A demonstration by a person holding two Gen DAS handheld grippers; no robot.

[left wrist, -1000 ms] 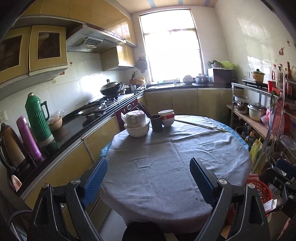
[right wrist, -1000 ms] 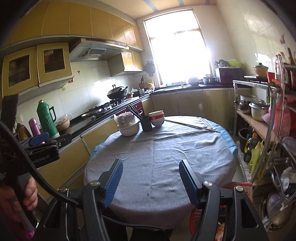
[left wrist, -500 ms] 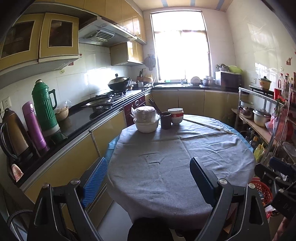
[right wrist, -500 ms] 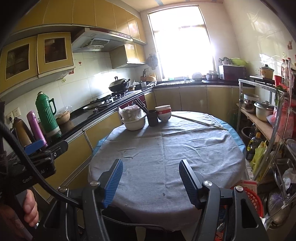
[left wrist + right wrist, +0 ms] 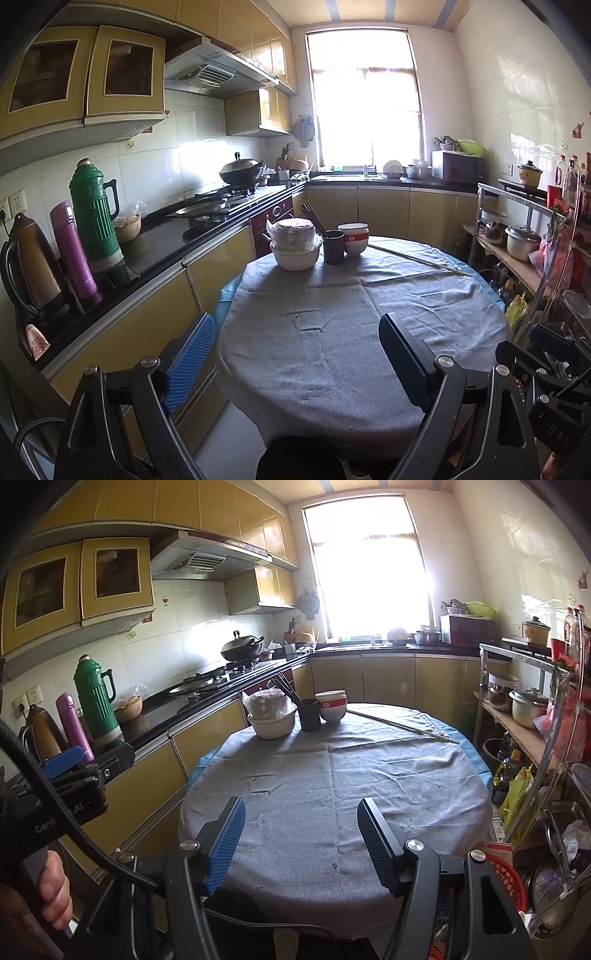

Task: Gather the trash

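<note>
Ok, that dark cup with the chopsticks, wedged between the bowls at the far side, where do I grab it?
Grip the dark cup low on its straight upright wall, coming level from the near side. The chopsticks lean out the top toward the left, and the bagged bowl and red-banded bowl crowd both sides.

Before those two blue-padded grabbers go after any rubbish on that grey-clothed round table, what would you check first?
1. Left gripper open, nothing between its pads: ok.
2. Right gripper open and empty: ok.
3. Trash found on the grey-clothed round table: cannot tell; only small dark specks show.
4. Stacked white bowls, dark chopstick cup and red-banded bowls standing far from both grippers: ok.
5. Red plastic basket beside the table, usable as a bin: cannot tell.
</note>
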